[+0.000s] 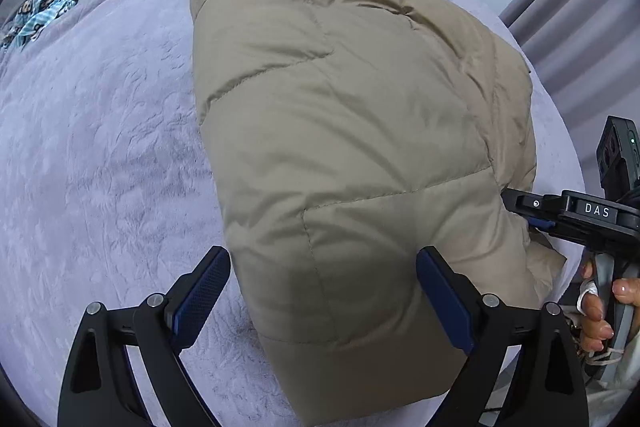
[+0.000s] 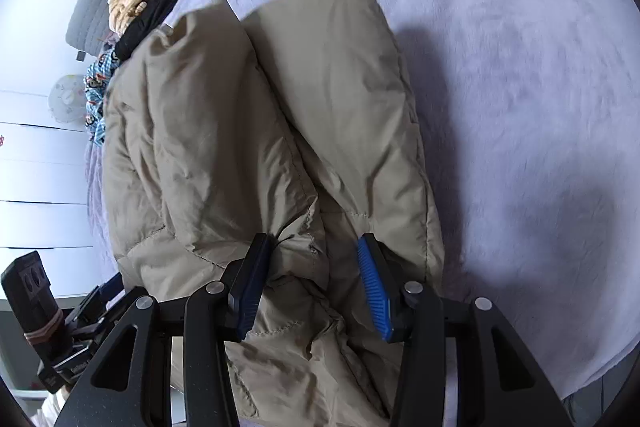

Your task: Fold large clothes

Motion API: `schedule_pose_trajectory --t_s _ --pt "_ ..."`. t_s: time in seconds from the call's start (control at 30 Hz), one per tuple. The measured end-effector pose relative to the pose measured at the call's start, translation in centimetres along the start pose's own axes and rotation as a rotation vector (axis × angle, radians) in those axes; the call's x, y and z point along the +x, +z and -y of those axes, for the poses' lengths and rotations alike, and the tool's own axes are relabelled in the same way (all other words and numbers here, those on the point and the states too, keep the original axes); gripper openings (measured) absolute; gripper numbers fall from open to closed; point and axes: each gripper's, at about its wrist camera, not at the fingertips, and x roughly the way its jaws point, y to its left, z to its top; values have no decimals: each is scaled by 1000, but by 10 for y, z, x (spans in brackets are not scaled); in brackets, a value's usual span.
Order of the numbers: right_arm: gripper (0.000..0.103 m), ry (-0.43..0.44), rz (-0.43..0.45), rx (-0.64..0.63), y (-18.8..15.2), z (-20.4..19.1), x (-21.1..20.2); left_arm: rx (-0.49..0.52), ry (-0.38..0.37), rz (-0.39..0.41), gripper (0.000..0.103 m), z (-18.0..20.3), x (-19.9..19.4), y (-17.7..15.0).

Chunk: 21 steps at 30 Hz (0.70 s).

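beige quilted jacket (image 1: 344, 131), lilac bedspread (image 1: 100, 147)

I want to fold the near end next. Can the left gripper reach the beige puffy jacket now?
Probably yes: the left gripper is open, straddling the beige puffy jacket's near end, nothing between.
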Motion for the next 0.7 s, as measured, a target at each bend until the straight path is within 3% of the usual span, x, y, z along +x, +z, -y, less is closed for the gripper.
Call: schedule_pose_trajectory --t_s 0.3,0.7 --pt "49 -52 38 13 -4 -25 -16 21 2 9 95 -8 -9 -4" --pt "55 -96 139 3 -38 -60 -47 54 4 30 95 -16 -30 -13"
